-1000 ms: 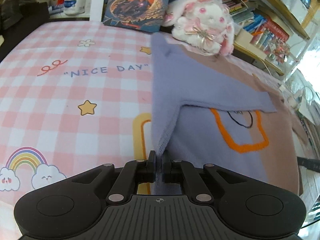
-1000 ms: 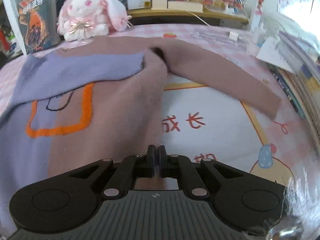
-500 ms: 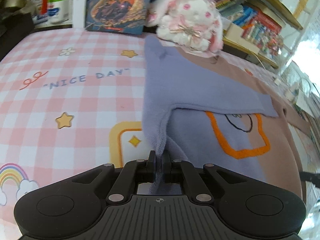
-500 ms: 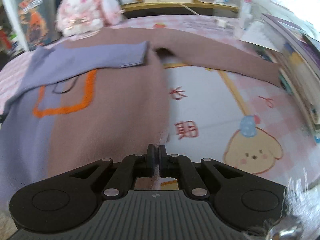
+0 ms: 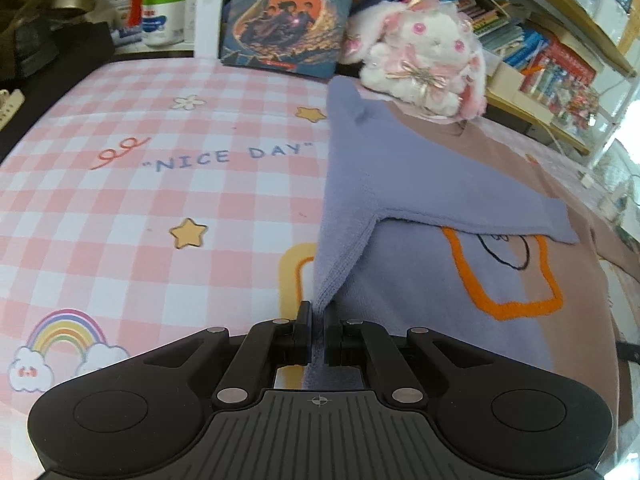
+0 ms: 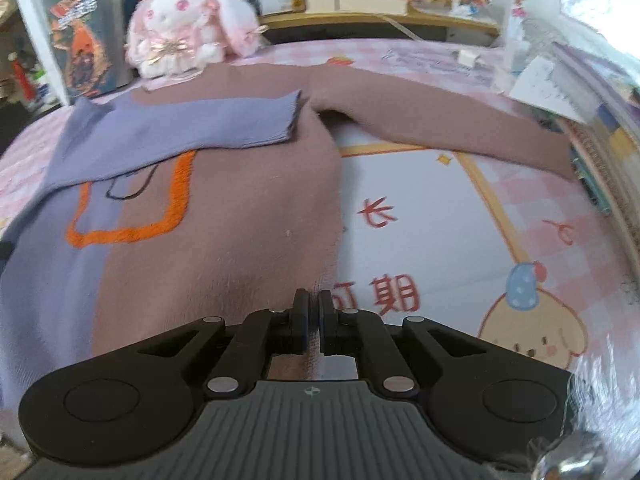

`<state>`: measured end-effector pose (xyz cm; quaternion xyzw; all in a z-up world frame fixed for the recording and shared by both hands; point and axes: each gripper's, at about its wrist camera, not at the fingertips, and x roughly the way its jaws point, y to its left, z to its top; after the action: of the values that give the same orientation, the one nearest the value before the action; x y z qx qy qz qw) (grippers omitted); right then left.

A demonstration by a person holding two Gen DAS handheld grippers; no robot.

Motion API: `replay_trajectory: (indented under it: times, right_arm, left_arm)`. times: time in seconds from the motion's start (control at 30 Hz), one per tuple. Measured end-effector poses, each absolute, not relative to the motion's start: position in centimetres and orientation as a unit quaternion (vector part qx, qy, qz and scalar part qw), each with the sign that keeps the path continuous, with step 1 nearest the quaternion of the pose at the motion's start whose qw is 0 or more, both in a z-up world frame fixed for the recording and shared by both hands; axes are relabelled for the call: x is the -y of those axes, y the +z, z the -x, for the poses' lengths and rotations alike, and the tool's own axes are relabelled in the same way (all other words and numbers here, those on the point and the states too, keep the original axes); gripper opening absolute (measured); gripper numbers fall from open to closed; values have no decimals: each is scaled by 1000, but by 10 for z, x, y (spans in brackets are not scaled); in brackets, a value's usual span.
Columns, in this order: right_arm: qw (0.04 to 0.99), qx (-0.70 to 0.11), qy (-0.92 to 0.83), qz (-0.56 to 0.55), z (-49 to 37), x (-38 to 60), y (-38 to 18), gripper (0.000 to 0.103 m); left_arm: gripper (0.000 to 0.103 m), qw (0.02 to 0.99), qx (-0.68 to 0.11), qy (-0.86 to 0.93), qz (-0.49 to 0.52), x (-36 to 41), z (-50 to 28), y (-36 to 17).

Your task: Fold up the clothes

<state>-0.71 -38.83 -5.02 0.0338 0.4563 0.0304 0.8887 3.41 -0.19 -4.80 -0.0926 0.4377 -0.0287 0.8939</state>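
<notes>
A sweater, purple on one half [image 5: 420, 288] and brown on the other [image 6: 224, 240], lies flat on the pink checked cover [image 5: 120, 200]. Its purple sleeve [image 6: 180, 128] is folded across the chest. The brown sleeve [image 6: 440, 120] stretches out to the right. My left gripper [image 5: 318, 312] pinches the purple bottom corner, which rises in a ridge from the jaws; the jaws are opening slightly, with cloth still between them. My right gripper [image 6: 314, 300] is shut on the brown bottom edge.
A pink and white plush rabbit [image 5: 420, 52] sits just beyond the sweater's collar, next to an upright book [image 5: 288, 12]. Shelves of books [image 5: 540, 60] line the back. Papers and boxes [image 6: 560, 88] crowd the right side. Printed cover lies bare on both sides of the sweater.
Both grippers have kept their hold on the bottom corners. The views swayed a little and came back. The left jaws stand a touch wider than before.
</notes>
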Motion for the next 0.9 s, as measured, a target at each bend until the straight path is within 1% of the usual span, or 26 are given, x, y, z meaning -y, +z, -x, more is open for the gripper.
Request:
replay_trajectory:
  times: [0.03,0.07,0.13,0.23,0.33,0.37,0.4,0.43,0.57,0.67,0.77,0.83,0.9]
  right_arm:
    - [886,-460,40,-34,8,389,-50,6]
    - [885,-462,45,-34,9,390,-49,6]
    - [881,-468,49,-42,11,395,-49,7]
    - [868,-487,79,-62,12,400,-48,13]
    - [859,-497,109,-53,11,399,-48,19]
    - [859,-497,113,-49,10,400,-48,24]
    - [858,-498,117,-45,8,402,-47,32]
    - [858,-498,119,-45,7,405,-47,36]
    - [860,-492,124,-50,4,420,-47,39]
    - [864,-485,126,-48,2,430,-47,45]
    - [870,-475,128,-37,1,436,-44,53]
    - [873,-469,133,-25,3,439,-42,56]
    - [875,-463,136,-15,4,443,-40,61]
  left_arm:
    - [13,896,-434,-20,87,2,-34,-45]
    - [14,901,-427,-9,82,3,-32,-41]
    - [22,913,-401,15,71,6,-27,-29]
    - [23,933,-358,26,21,29,-21,-9]
    - [25,940,-340,-26,-14,75,-30,5]
    - [26,939,-339,-49,-21,93,-35,7]
    - [29,938,-338,-74,-27,113,-40,7]
    - [32,935,-339,-98,-33,135,-45,7]
    - [33,914,-353,-179,-88,217,-67,-9]
    - [34,899,-360,-206,-139,260,-82,-27]
    - [34,892,-363,-209,-168,286,-93,-38]
    - [34,892,-361,-209,-174,294,-97,-40]
    - [34,891,-360,-209,-178,301,-102,-41]
